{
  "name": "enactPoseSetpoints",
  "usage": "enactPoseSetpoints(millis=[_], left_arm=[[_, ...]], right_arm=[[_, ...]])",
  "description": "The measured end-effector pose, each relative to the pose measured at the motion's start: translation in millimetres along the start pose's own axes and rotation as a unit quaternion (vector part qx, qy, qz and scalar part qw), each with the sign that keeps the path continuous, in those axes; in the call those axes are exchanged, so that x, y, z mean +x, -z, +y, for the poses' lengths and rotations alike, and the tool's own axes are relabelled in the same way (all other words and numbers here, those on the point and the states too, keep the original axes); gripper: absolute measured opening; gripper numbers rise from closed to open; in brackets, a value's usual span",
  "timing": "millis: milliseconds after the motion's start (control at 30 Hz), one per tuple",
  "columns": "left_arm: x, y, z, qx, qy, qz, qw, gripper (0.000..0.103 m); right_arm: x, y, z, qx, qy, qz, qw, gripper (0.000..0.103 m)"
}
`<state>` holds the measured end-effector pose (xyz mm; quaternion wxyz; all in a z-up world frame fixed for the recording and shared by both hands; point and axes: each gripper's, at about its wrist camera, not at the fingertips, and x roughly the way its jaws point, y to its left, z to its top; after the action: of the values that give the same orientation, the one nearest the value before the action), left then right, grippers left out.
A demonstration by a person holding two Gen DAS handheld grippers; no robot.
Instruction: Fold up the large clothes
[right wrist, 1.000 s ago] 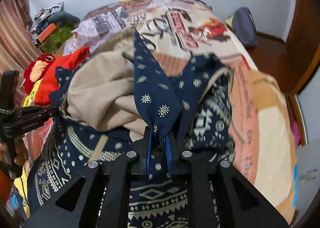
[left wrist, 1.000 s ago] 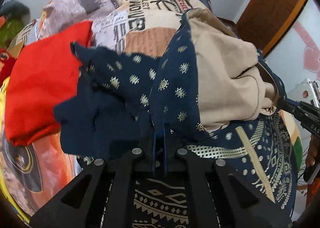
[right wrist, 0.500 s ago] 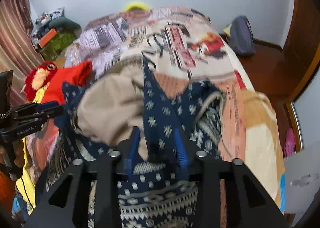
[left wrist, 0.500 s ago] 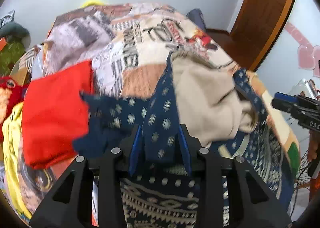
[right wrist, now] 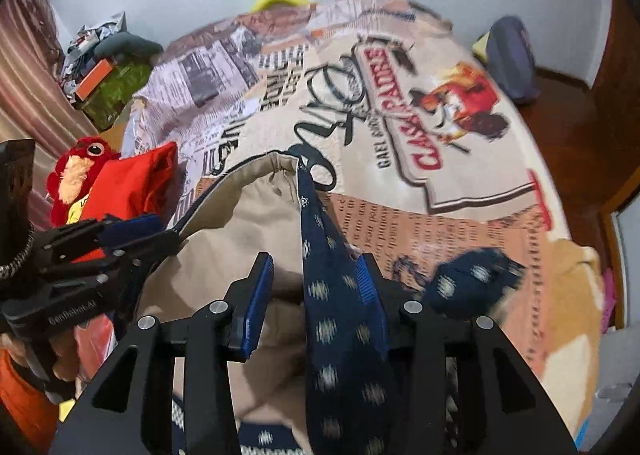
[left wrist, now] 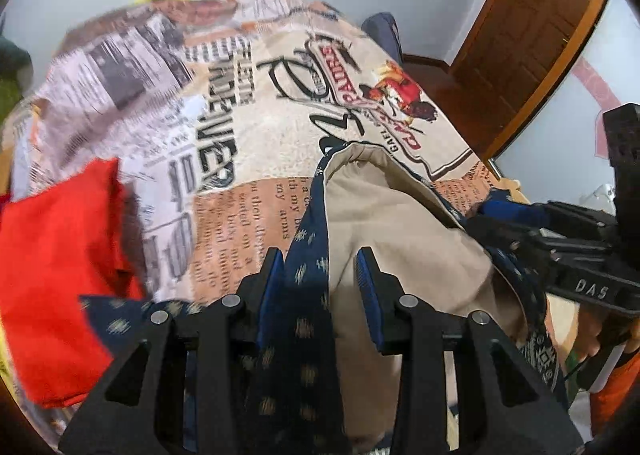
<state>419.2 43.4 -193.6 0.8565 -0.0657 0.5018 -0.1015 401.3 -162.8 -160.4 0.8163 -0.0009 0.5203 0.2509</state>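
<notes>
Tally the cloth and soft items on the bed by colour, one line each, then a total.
Navy patterned garment with beige lining: 1
Red folded cloth: 1
Red plush toy: 1
Printed newspaper-style bedspread: 1
Total: 4

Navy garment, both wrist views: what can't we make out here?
- Navy garment, left wrist: near end hidden behind the left gripper; overall shape unreadable.
- Its sleeve end, right wrist: motion-blurred.
- Right gripper: open jaws, cloth contact unclear.
- Red cloth: cut by left edge.
</notes>
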Motion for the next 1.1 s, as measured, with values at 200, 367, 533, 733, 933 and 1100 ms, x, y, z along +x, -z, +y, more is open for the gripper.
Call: enactPoseSetpoints(millis=[200,367,533,733,933,1100], left_arm=[[37.4,-6.6,14.2,-0.029,0.026,0.034,0.9987,0.037],[39.7,-2.2,12.9,-0.019,0.025,0.031,0.9990,0.010],[6.6,3.2,1.1,0.000,0.029,0.001,0.9996,0.008],[-54.1,16.9,-23.4,0.027,0.041,-0.039,0.9981,0.008],[-105.8,49.7,-47.6,0.042,0.058,-0.061,0.9956,0.008],[-121.5,88.0,-59.2,0.046,0.066,-0.048,0.9956,0.008]], right_arm=[[37.9,-11.2,-12.4,0.005,-0.013,0.038,0.999,0.040],[47.7,-9.4,-22.6,0.033,-0.044,0.042,0.998,0.015],[21.8,-0.8,-12.0,0.017,-0.042,0.006,0.999,0.008],[-40.4,16.3,11.4,-0.009,-0.054,-0.042,0.998,0.007],[-93.5,51.1,28.2,-0.027,-0.060,-0.066,0.996,0.007],[-111.8,89.0,29.6,-0.017,-0.067,-0.062,0.996,0.007]])
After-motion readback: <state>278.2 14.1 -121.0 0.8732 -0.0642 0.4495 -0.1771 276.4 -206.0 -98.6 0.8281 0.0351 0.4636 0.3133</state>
